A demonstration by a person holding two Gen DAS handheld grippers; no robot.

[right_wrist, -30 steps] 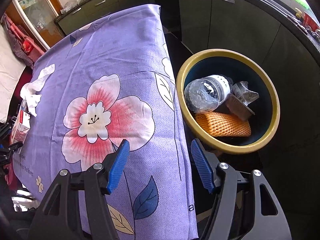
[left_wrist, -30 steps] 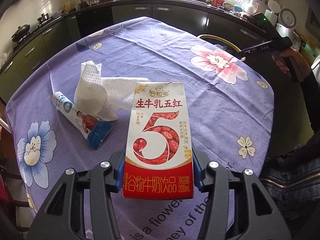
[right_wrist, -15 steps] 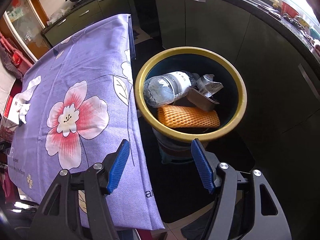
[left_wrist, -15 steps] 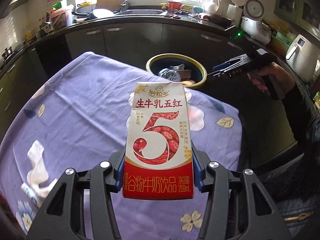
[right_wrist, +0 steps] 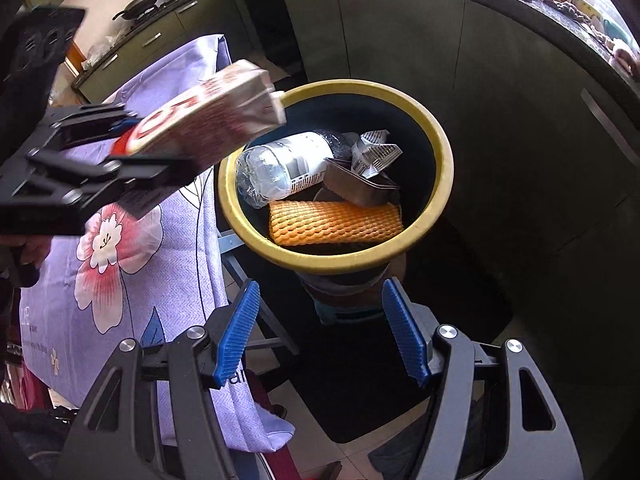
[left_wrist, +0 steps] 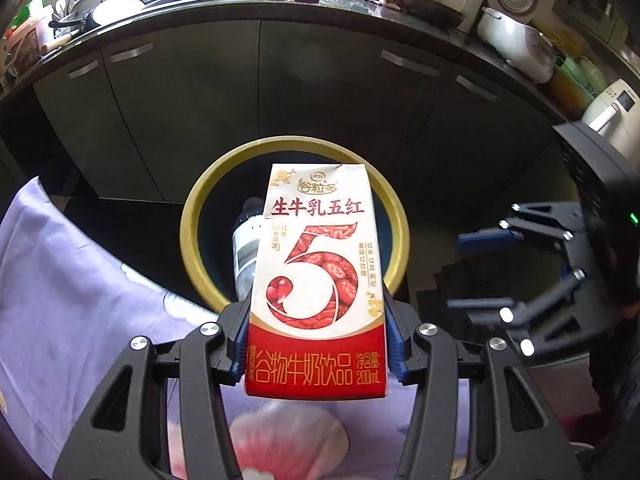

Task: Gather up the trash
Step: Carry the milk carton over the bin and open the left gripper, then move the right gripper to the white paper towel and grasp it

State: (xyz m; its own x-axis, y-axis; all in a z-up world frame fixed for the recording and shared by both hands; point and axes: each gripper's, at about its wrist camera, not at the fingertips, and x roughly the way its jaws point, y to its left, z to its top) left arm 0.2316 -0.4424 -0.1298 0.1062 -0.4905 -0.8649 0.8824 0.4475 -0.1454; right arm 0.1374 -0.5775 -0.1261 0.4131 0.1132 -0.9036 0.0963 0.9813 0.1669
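A red and white milk drink carton [left_wrist: 318,280] with a big "5" is clamped at its lower end between the blue pads of my left gripper [left_wrist: 318,344]. It hangs at the table's edge, its top over the near rim of the yellow-rimmed trash bin [left_wrist: 192,232]. In the right wrist view the same carton [right_wrist: 208,116] juts out from the left gripper [right_wrist: 132,136] over the bin rim [right_wrist: 440,148]. My right gripper [right_wrist: 320,336] is open and holds nothing, hovering above the floor in front of the bin. The left wrist view shows it at the right [left_wrist: 484,268].
The bin holds a crushed clear plastic bottle [right_wrist: 280,168], an orange foam net [right_wrist: 336,220], a brown tray [right_wrist: 356,188] and crumpled packaging [right_wrist: 372,152]. The purple flowered tablecloth [right_wrist: 132,248] hangs beside the bin. Dark kitchen cabinets [left_wrist: 320,100] stand close behind it.
My left gripper has carried the carton across the table to its edge, up to the bin. The tissue and tube on the table have left its view. The right gripper has drifted off the table toward the bin.
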